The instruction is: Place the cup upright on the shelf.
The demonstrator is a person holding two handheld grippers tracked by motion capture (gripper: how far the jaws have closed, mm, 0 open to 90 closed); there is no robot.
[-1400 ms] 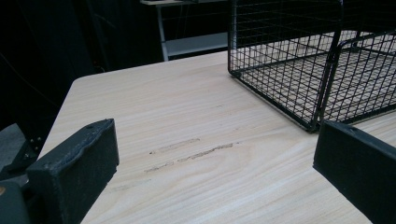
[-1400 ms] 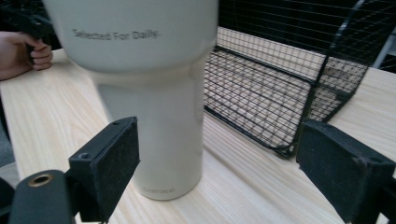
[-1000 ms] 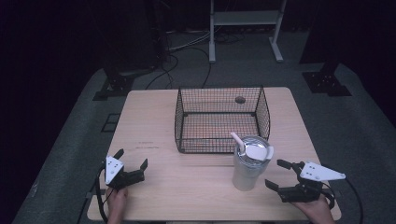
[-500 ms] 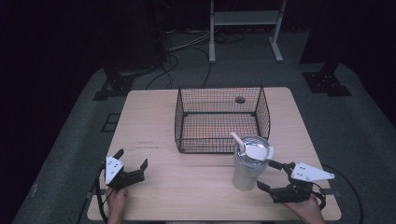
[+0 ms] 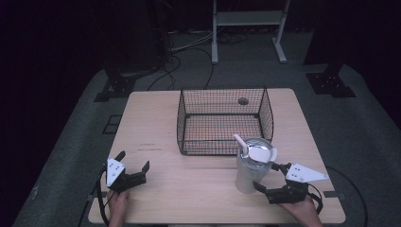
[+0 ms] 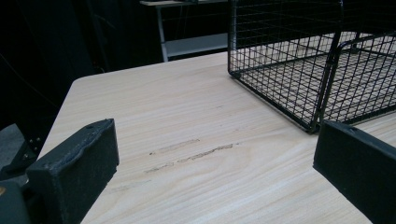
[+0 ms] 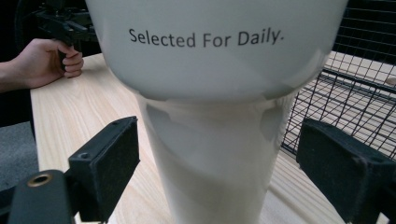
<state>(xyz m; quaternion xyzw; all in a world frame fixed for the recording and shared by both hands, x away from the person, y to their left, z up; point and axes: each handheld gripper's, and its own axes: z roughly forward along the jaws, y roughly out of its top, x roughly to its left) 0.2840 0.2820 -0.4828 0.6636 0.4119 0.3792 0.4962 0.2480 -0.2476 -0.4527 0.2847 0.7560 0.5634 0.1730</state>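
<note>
**Tumbler stands between the right gripper's spread jaws**

A white tumbler (image 5: 253, 165) stands upright on the bench (image 5: 156, 123), at the near right, just in front of the wire basket (image 5: 222, 120). Its long axis runs straight up, with a lid and a straw or spout on top. Its wall reads "Selected For Daily."

The right gripper (image 5: 270, 182) sits just to the tumbler's right and slightly nearer the person, pointing left and away toward it. In the right gripper view the tumbler's narrow lower body (image 7: 210, 163) rises between the two black jaws, which are spread wide with a gap on each side; neither pad appears to touch it. The jaws line up with the slim base, below the wider upper section.

The left gripper (image 5: 134, 171) rests at the near left of the bench, well apart from the tumbler, its jaws also wide and holding nothing. The left gripper view looks across bare wood toward the basket's near corner (image 6: 322, 93).

The right hand is plainly nearer, so a grasp would most likely fall to it: closing across the upright body.
</note>
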